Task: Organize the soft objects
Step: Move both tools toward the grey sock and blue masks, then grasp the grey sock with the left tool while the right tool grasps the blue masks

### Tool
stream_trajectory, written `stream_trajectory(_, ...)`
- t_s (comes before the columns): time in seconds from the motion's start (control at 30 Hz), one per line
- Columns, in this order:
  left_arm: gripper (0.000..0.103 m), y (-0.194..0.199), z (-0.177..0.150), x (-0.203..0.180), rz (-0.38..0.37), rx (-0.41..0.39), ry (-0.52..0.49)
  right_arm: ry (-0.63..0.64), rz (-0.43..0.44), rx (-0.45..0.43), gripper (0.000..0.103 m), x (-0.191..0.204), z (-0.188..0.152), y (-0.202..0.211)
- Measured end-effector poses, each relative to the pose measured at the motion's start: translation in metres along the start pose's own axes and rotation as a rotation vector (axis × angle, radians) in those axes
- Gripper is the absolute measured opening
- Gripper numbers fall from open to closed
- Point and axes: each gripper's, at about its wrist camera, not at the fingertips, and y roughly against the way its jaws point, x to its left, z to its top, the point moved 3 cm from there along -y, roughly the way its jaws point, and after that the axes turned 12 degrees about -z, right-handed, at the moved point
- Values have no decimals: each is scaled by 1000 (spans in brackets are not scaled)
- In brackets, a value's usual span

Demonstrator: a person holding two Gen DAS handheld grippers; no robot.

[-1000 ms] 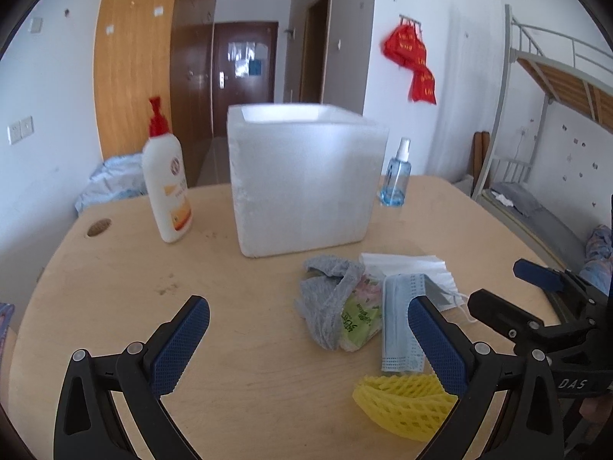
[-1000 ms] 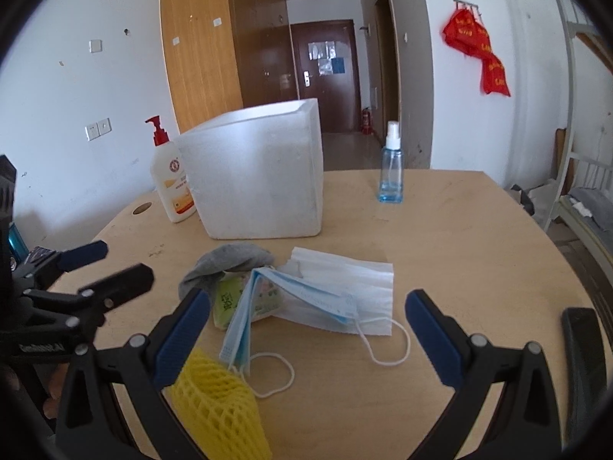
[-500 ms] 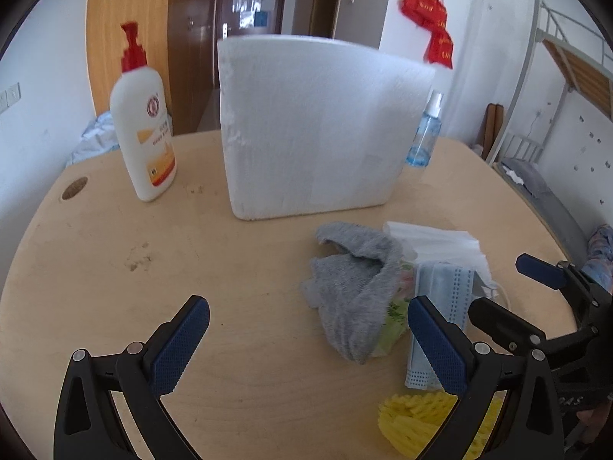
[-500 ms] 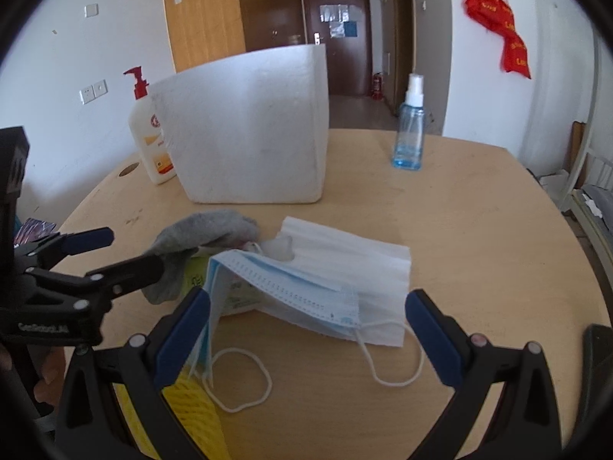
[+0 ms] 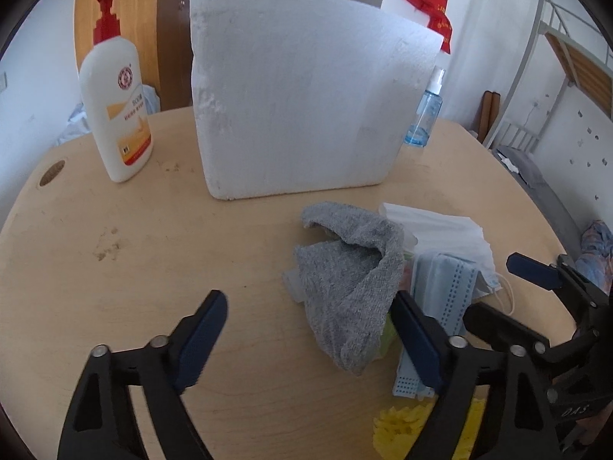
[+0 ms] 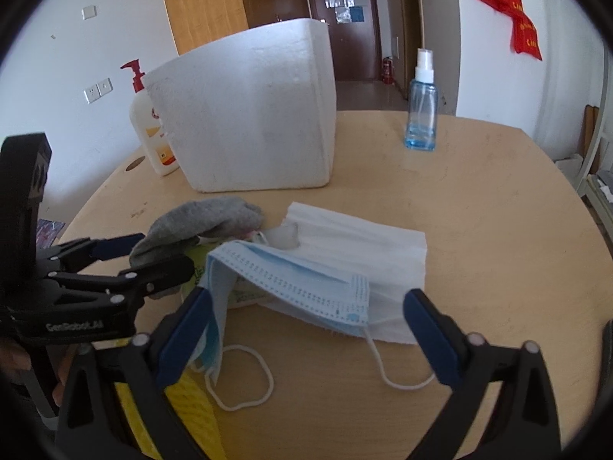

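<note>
You are holding both tongs low over the near side of the round wooden table (image 5: 126,268), and both are closing with nothing yet pinched. Your left tongs (image 5: 310,331) are still standing fairly wide; the grey cloth (image 5: 345,287) is lying partly between their tips, its right edge just beside the right-hand pad, though I cannot tell whether that pad is touching it. Your right tongs (image 6: 306,329) are standing wide around the blue face mask (image 6: 291,280), which is draped over a white folded mask (image 6: 364,253), one ear loop curling on the table in the gap; the pads are not pressing on it. The soft things are sitting in one heap at the near middle of the table, with a green-printed packet (image 6: 195,268) under the cloth and a yellow foam net (image 5: 398,429) at the nearest edge. Farther back, the white foam box (image 5: 299,96) is standing upright, a pump bottle (image 5: 115,96) to its left and a blue spray bottle (image 6: 421,115) to its right.
</note>
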Motion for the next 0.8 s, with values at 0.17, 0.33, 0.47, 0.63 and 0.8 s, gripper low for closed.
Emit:
stream_trajectory(0.17, 70, -1, 0, -1, -13, 11, -2, 10, -36, 46, 68, -1, -4, -8)
stream_trajectory(0.33, 46, -3, -1, -3, -29, 27, -7, 10, -35, 39, 45, -2, -3, -7)
stream_trajectory(0.47, 33, -4, -2, -4, -39, 38, -15, 9, -24, 44, 16, -1, -5, -6)
stream_trajectory(0.63, 17, 1, -1, -6, -45, 12, -19, -2, 11, 41, 8, 0, -4, -8)
stream_trajectory(0.8, 13, 1, -2, -4, -62, 7, -5, -7, 11, 24, 7, 1, -2, -4)
